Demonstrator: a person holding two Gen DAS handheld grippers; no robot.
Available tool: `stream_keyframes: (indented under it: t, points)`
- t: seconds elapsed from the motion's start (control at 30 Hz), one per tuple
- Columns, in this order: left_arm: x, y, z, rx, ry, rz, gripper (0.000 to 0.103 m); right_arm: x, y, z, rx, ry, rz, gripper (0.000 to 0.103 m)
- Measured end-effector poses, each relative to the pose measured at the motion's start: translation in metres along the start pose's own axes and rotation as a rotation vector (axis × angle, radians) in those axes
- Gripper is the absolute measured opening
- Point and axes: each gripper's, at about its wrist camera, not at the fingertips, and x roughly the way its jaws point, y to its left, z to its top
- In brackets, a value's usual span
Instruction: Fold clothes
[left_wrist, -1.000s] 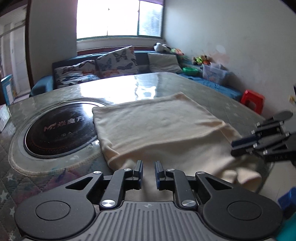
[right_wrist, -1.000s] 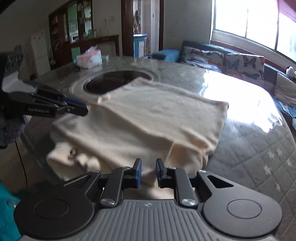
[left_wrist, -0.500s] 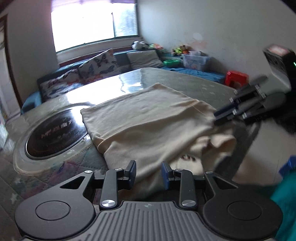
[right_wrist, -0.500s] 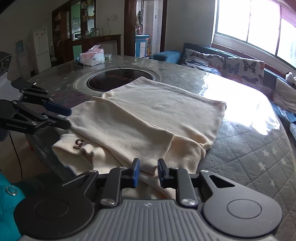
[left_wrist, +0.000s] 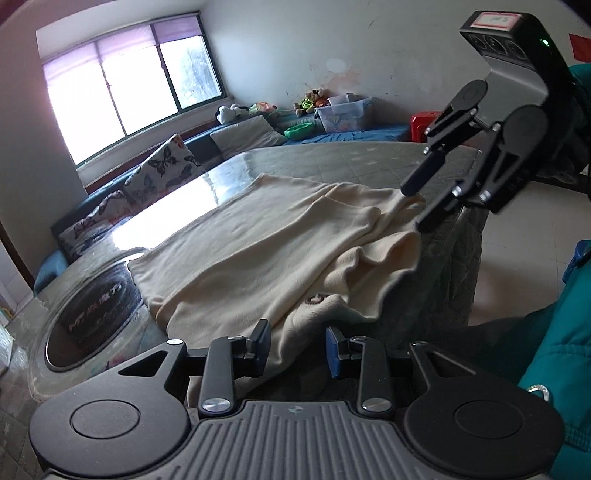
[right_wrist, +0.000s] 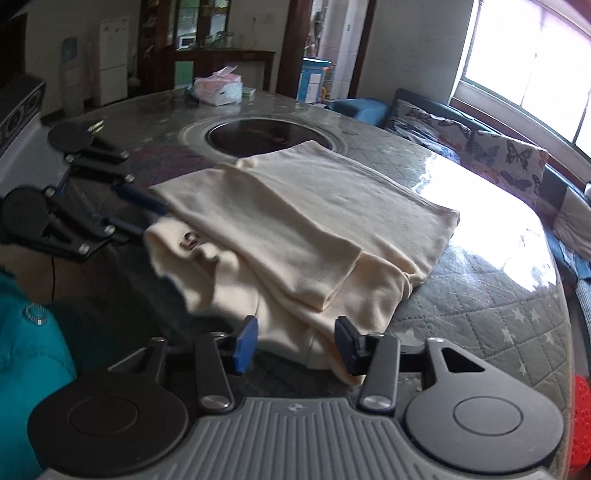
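Observation:
A cream garment (left_wrist: 280, 236) lies partly folded on the round table (left_wrist: 332, 162), with one end hanging over the near edge. It also shows in the right wrist view (right_wrist: 317, 225). My left gripper (left_wrist: 297, 345) is open at the hanging edge, with cloth between its jaws. My right gripper (right_wrist: 295, 341) is open too, at the other near corner of the cloth. Each gripper shows in the other's view: the right one (left_wrist: 417, 210) open above the cloth's right corner, the left one (right_wrist: 142, 216) open at the cloth's left edge.
A dark round hotplate (left_wrist: 92, 314) is set in the table beside the garment. A tissue pack (right_wrist: 219, 88) lies at the table's far side. A sofa with butterfly cushions (left_wrist: 166, 170) runs under the window. A red stool (left_wrist: 424, 123) stands on the floor. A teal jacket (left_wrist: 554, 347) is close by.
Both grippers have opened from nearly shut. Both have pulled back and dropped to the table's near edge, and the garment's near end now hangs bunched over that edge.

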Motion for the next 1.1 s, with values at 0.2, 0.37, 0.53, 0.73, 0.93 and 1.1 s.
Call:
stream_keyframes:
  t: [0.2,0.37,0.53,0.73,0.93,1.1]
  points:
    - [0.005,-0.002,0.004,0.002,-0.027,-0.002,0.034,0.001,0.012,-0.003,-0.072,0.003,-0.001,0.055]
    - [0.012,0.0,0.007,-0.015,-0.039,-0.011,0.026,0.006,0.02,0.0,-0.129,-0.016,0.002,0.063]
    - [0.017,0.019,0.014,-0.12,-0.048,-0.019,0.012,0.013,0.025,0.005,-0.17,-0.046,0.003,0.065]
    - [0.028,0.041,0.027,-0.21,-0.057,-0.028,0.011,0.027,0.022,0.013,-0.176,-0.077,0.029,0.06]
    - [0.031,0.044,0.023,-0.211,-0.031,-0.025,0.018,0.046,0.001,0.027,-0.046,-0.07,0.087,0.022]
    - [0.02,0.04,0.01,-0.164,-0.008,-0.008,0.033,0.044,-0.015,0.037,0.033,-0.09,0.124,0.015]
